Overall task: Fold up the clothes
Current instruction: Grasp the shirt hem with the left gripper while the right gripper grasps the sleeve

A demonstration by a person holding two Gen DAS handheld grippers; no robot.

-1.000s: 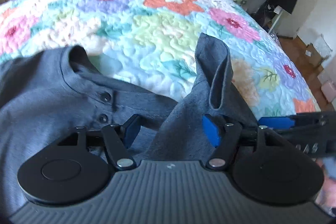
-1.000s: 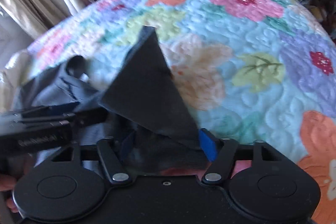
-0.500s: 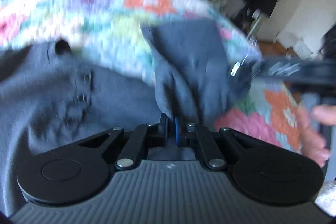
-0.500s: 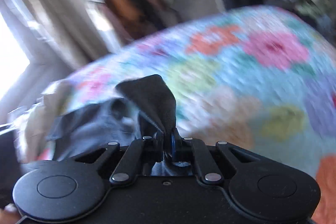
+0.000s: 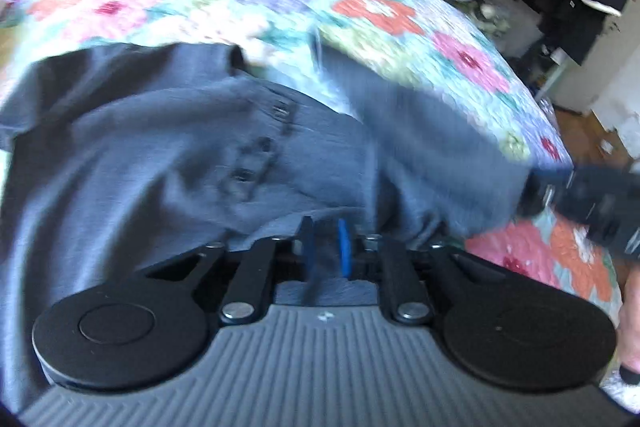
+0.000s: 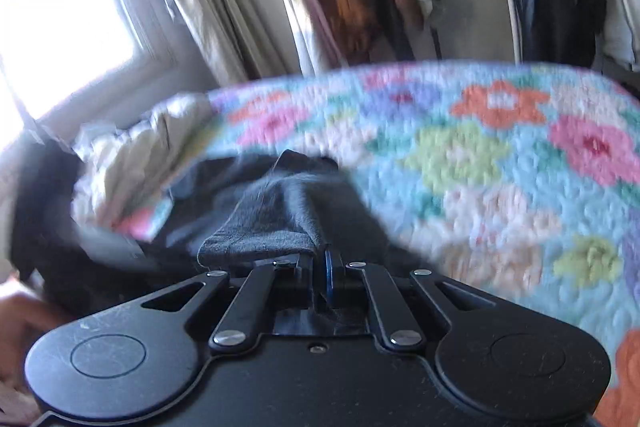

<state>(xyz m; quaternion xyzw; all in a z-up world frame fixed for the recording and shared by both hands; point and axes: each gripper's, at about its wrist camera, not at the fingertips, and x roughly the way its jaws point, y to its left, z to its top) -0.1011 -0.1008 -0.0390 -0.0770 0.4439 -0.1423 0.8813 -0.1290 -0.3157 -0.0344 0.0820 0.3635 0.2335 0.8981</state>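
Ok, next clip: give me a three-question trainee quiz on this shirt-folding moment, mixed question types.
1. True or false: the left gripper is clamped on the grey shirt.
2. The right gripper holds: A) the quilt B) shirt fabric C) nothing.
3. Fill in: the shirt lies on a floral ____.

Key: 1 true; 2 B; 3 quilt.

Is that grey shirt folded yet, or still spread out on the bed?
Mostly spread: the grey shirt lies open on the floral quilt, button placket showing, one sleeve pinched by both grippers.
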